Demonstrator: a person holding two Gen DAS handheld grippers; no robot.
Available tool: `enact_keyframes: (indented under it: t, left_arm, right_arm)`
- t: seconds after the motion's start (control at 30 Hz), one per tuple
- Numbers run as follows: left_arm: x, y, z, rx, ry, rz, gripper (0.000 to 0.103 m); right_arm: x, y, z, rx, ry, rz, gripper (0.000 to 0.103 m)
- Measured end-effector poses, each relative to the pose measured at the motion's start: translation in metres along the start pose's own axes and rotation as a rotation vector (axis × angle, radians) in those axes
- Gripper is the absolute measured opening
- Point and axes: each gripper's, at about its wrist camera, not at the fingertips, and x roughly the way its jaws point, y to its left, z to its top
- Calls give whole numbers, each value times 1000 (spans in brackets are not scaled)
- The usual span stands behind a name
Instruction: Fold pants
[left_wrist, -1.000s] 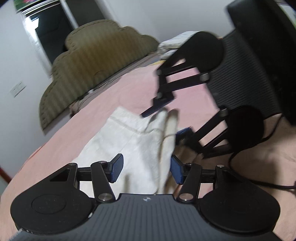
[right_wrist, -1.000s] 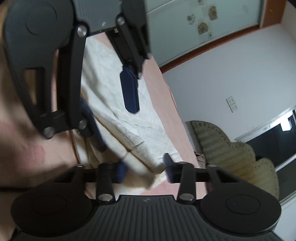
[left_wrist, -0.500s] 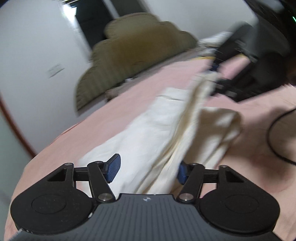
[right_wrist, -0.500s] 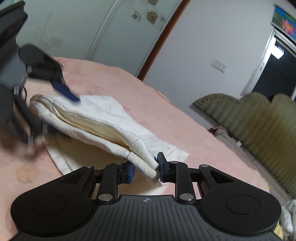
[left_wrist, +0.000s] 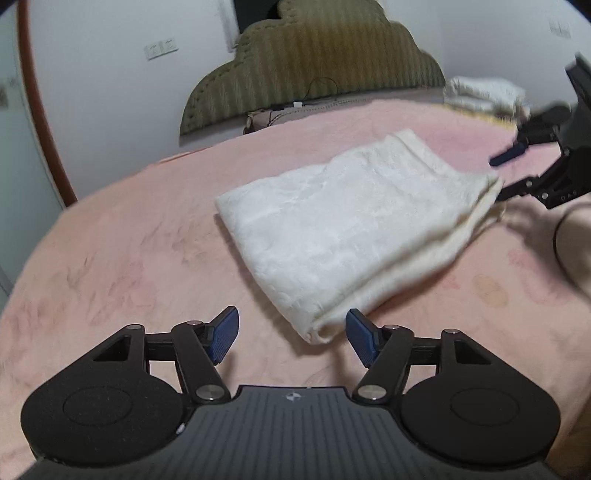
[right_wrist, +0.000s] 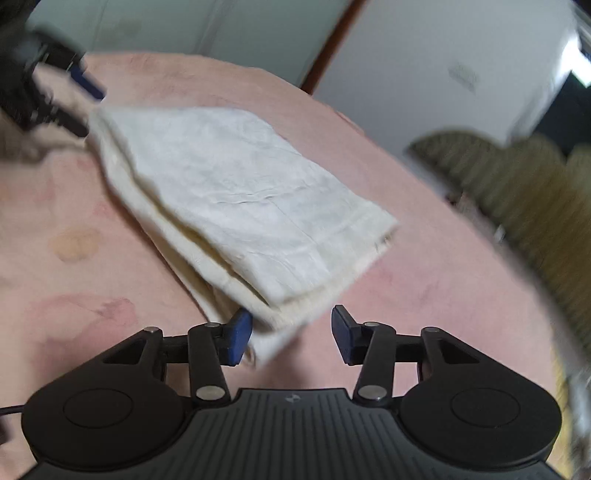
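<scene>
The cream pants (left_wrist: 351, 221) lie folded in a thick rectangle on the pink bed cover (left_wrist: 129, 258). My left gripper (left_wrist: 291, 338) is open and empty, its fingers just short of the near corner of the fold. In the right wrist view the pants (right_wrist: 236, 199) lie the same way. My right gripper (right_wrist: 291, 336) is open, with the nearest corner of the fold between its fingers but not pinched. Each gripper shows in the other's view: the right one at the far right (left_wrist: 524, 162), the left one at the upper left (right_wrist: 70, 96).
An olive padded headboard (left_wrist: 314, 55) stands against the white wall behind the bed. A pile of white cloth (left_wrist: 484, 92) lies at the bed's far right. A black cable (left_wrist: 561, 240) runs over the cover at the right. A door frame (right_wrist: 332, 48) stands beyond the bed.
Both grippers have let go of the pants and drawn back. The raised fold has dropped flat onto the bed. The right gripper has opened from its pinch on the cloth.
</scene>
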Motion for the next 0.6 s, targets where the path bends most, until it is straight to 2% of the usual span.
enact_keyframes:
  t: [0.1, 0.17, 0.23, 0.3, 0.37, 0.4, 0.47, 0.5, 0.53, 0.6]
  left_arm:
    - [-9, 17, 12, -143, -74, -65, 69]
    - [1, 22, 26, -242, -117, -88, 72]
    - [22, 19, 38, -258, -74, -65, 72]
    - [46, 8, 39, -190, 7, -23, 70]
    - [56, 2, 32, -154, 71, -26, 67]
    - [54, 3, 29, -165, 66, -48, 65]
    - [48, 11, 32, -203, 31, -92, 68]
    - [47, 16, 36, -228, 13, -98, 72]
    - [50, 22, 41, -261, -7, -94, 75]
    - [60, 34, 52, -325, -33, -98, 95]
  right_arm:
    - [-13, -18, 8, 149, -95, 31, 46]
    - [-8, -27, 15, 292, -182, 111, 46]
    - [7, -26, 22, 352, -208, 180, 46]
    - [29, -17, 25, 355, -137, 194, 46]
    - [47, -7, 18, 317, -25, 147, 46]
    - [47, -8, 13, 329, -24, 148, 47]
    - [37, -23, 7, 446, -69, 187, 48]
    - [33, -34, 4, 507, -104, 185, 51]
    - [30, -45, 2, 567, -132, 164, 66]
    - [38, -69, -2, 699, -131, 114, 83]
